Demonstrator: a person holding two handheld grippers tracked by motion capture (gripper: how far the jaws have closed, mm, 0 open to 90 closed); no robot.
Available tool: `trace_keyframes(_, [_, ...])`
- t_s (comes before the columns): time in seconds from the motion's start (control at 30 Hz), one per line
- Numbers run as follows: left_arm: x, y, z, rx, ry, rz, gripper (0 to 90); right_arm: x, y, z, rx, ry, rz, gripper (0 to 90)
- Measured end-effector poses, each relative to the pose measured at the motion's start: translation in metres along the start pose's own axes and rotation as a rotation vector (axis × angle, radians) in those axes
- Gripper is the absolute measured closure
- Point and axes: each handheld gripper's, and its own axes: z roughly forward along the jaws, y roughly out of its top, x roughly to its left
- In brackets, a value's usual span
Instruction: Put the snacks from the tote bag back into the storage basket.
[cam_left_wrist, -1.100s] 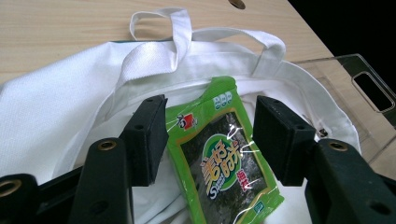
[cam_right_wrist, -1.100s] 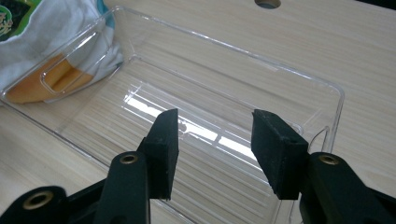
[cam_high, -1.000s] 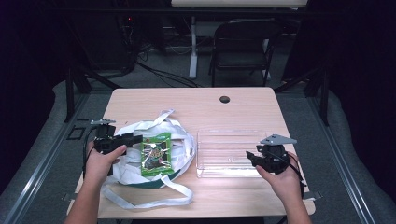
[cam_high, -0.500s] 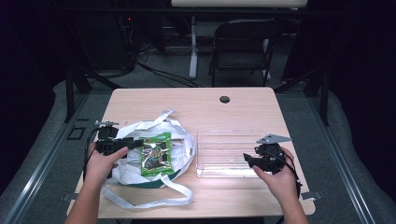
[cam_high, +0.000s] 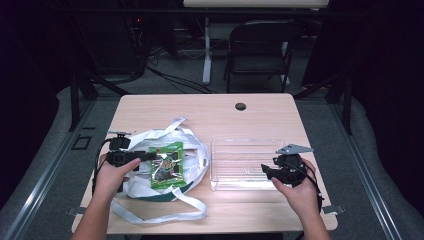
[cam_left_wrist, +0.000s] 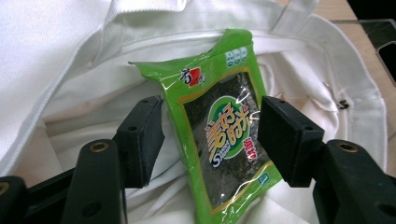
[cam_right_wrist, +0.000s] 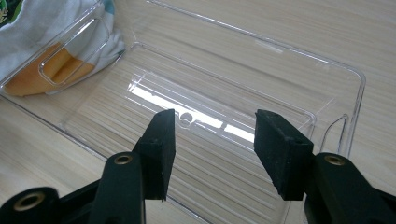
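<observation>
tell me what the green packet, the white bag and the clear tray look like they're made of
Green packet: glossy plastic film, likely; it crinkles and glints. White bag: matte woven cloth, probably cotton or canvas; soft folds and stitched seams. Clear tray: rigid transparent plastic, it seems; table grain shows through.

Light wooden desk (cam_high: 260, 115), white cloth bag (cam_high: 145, 187) near its left edge, clear plastic tray (cam_high: 240, 165) right of centre, dark round hole (cam_high: 240, 106) near far edge

We see a pale wooden desk (cam_high: 260, 117) with a dark round hole (cam_high: 240, 106) near its far edge. Beyond it a black folding chair (cam_high: 260, 47) stands on grey carpet (cam_high: 320, 125), beside a white post (cam_high: 207, 50) and loose cables (cam_high: 170, 80).
</observation>
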Motion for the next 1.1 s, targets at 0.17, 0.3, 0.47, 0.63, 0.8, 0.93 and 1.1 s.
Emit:
trace_keyframes(0.17, [0.002, -0.002, 0.011, 0.024, 0.006, -0.017, 35.9, -0.001, 0.0, -0.001, 0.001, 0.002, 0.0, 48.2])
trace_keyframes(0.3, [0.004, -0.003, 0.018, 0.035, 0.011, -0.027, 35.4, -0.001, -0.001, -0.002, -0.004, -0.001, 0.006, 48.1])
trace_keyframes(0.47, [0.006, -0.002, 0.025, 0.046, 0.003, -0.04, 34.3, -0.001, -0.003, -0.004, -0.006, -0.001, 0.009, 47.8])
trace_keyframes(0.63, [0.004, -0.001, 0.035, 0.071, -0.017, -0.029, 37.1, -0.002, -0.006, -0.007, -0.013, -0.009, 0.021, 47.8])
trace_keyframes(0.8, [0.006, 0.0, 0.04, 0.082, -0.023, -0.04, 35.9, -0.003, -0.009, -0.009, -0.006, -0.013, 0.023, 47.9])
trace_keyframes(0.93, [0.008, 0.001, 0.043, 0.09, -0.035, -0.052, 35.2, -0.003, -0.011, -0.01, -0.008, -0.019, 0.025, 47.9])
trace_keyframes(1.1, [0.01, 0.001, 0.049, 0.1, -0.044, -0.066, 35.2, -0.003, -0.013, -0.012, -0.012, -0.023, 0.028, 47.9])
